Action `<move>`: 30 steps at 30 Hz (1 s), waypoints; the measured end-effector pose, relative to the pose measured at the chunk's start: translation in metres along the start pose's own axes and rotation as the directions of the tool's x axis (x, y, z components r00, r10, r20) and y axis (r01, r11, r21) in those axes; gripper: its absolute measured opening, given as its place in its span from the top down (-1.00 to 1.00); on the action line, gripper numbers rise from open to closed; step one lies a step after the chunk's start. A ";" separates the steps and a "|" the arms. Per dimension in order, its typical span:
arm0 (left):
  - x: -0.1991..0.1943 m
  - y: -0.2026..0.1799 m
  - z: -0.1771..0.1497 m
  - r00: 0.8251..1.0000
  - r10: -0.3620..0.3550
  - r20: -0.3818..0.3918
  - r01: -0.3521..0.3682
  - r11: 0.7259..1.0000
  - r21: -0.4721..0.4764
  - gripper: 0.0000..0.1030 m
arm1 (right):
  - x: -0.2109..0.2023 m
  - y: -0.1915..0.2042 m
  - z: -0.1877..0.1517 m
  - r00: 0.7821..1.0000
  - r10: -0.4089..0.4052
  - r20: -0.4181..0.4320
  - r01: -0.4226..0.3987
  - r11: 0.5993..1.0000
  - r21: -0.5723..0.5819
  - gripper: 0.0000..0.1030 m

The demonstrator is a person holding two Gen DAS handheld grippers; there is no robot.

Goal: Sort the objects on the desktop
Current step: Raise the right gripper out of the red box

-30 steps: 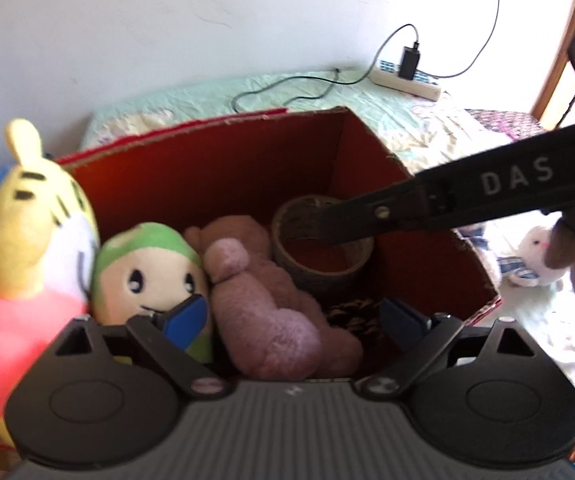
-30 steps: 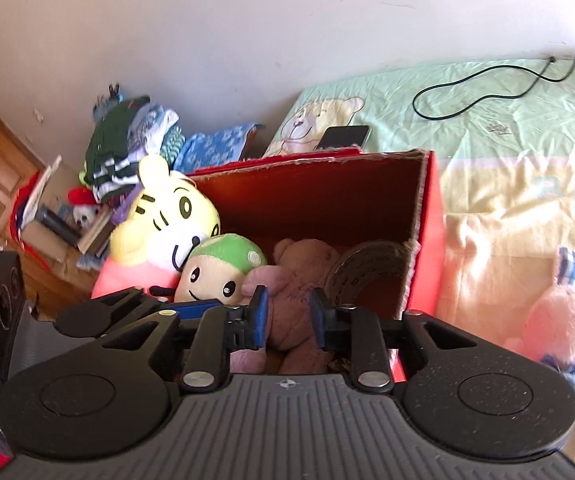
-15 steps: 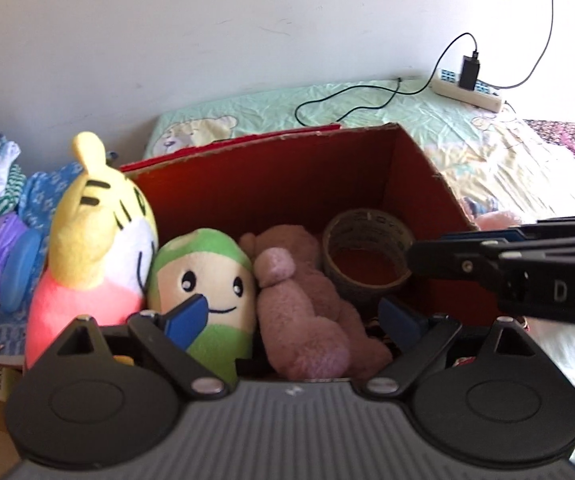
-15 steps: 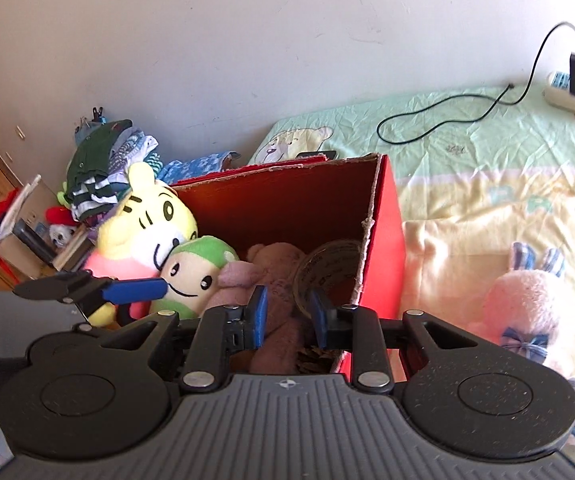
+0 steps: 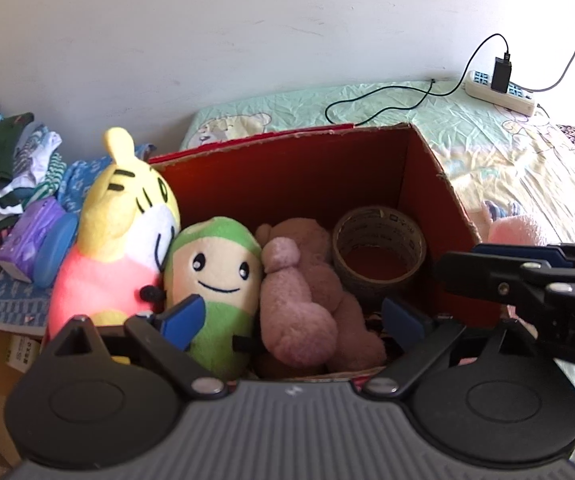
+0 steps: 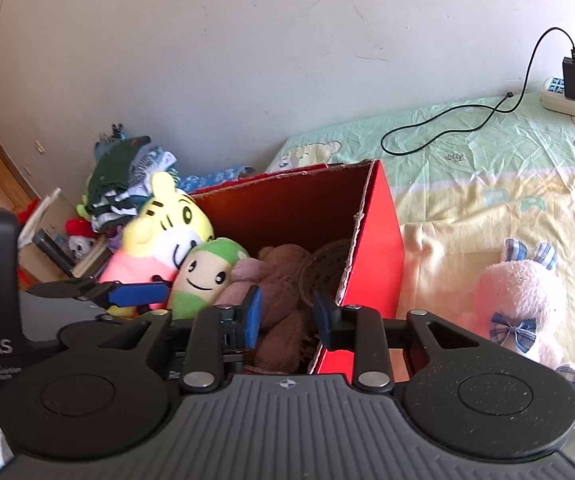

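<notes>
1. Red box [image 5: 427,184] sits on the bed sheet [image 6: 487,168]. Inside, left to right: tiger toy [image 5: 123,216], green doll [image 5: 215,280], brown bear [image 5: 307,288], tape roll [image 5: 379,248] leaning at the right wall.
2. Left gripper [image 5: 291,316]: jaws wide apart, nothing between them, hovering at the near rim of the box.
3. Right gripper [image 6: 287,316]: jaws narrowed to a small gap, nothing held, poised over the box's near right corner.
4. Pink rabbit [image 6: 523,300] lies on the sheet to the right of the box, apart from it; the only loose toy seen.
5. Judgement: between items, box mostly filled, rabbit not yet sorted.
6. Next move likely calls for swinging the right gripper rightward, opening wider, closing on the rabbit's soft body and lifting clear of the box wall.
</notes>
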State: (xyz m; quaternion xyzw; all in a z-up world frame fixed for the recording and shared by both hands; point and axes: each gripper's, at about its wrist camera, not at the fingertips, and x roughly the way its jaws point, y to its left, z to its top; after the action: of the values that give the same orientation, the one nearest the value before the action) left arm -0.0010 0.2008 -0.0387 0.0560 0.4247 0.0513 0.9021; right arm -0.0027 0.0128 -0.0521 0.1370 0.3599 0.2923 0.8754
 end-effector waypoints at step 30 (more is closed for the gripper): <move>0.017 0.021 -0.010 0.996 -0.067 -0.055 0.060 0.991 -0.119 -0.95 | 0.007 0.006 -0.009 1.000 0.022 0.015 -0.022 0.999 0.044 0.37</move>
State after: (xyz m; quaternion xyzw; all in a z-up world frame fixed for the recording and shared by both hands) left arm 0.0013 0.2250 -0.0547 -0.0123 0.4488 0.0491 0.8922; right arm -0.0072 0.0223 -0.0594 0.1622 0.3583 0.2929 0.8715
